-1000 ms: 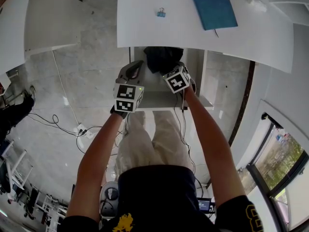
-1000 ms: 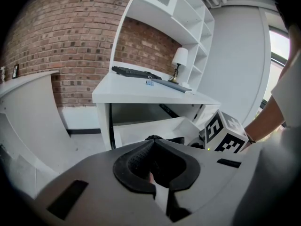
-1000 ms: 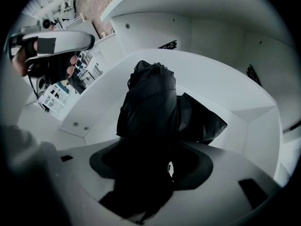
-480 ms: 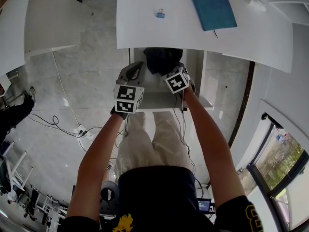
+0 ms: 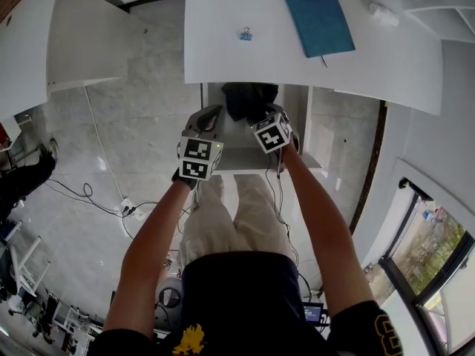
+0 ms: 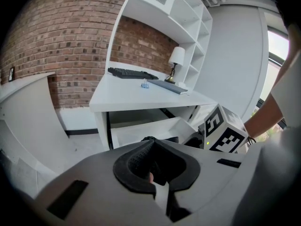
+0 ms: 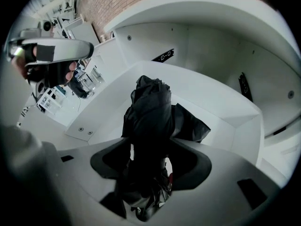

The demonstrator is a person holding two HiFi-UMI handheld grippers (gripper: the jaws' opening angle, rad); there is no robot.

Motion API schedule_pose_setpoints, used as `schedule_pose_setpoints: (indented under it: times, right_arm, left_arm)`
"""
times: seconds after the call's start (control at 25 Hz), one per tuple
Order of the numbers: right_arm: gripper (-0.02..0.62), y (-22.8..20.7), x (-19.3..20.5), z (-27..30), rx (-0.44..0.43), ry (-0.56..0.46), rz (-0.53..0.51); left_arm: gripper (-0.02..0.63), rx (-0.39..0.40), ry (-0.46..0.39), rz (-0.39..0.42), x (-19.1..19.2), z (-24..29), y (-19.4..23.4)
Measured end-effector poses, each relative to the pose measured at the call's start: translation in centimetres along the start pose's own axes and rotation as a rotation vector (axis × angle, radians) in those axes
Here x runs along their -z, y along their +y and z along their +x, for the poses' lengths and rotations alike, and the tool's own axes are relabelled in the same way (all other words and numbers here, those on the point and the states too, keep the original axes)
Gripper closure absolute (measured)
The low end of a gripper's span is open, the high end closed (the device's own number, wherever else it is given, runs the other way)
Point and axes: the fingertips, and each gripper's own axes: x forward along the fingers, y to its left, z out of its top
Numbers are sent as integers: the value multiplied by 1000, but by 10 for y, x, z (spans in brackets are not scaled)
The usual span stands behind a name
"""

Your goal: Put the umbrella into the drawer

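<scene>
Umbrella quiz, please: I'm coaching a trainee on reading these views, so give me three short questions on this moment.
1. True or false: the umbrella lies on the desk.
2. Which claw grips the umbrella?
3. Fill in: the drawer under the desk is ___.
Key: 1 false; 2 the right claw; 3 open.
</scene>
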Motion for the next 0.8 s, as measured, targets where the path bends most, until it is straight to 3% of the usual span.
schedule_pose_setpoints:
  times: [0.44,0.64,0.8]
  right_arm:
    - [512,13,-41,-95,32,-140,128]
    - [578,36,-49,-157,47,-235,196]
    - [594,36,-71,-215,96,-359,226]
  left_arm:
    - [589,3,-17,-33,-36,-70,-22]
    - [589,-3,-63,-53,-70,-106,-34]
    - [589,11,-125,-34,-112,-127,-43]
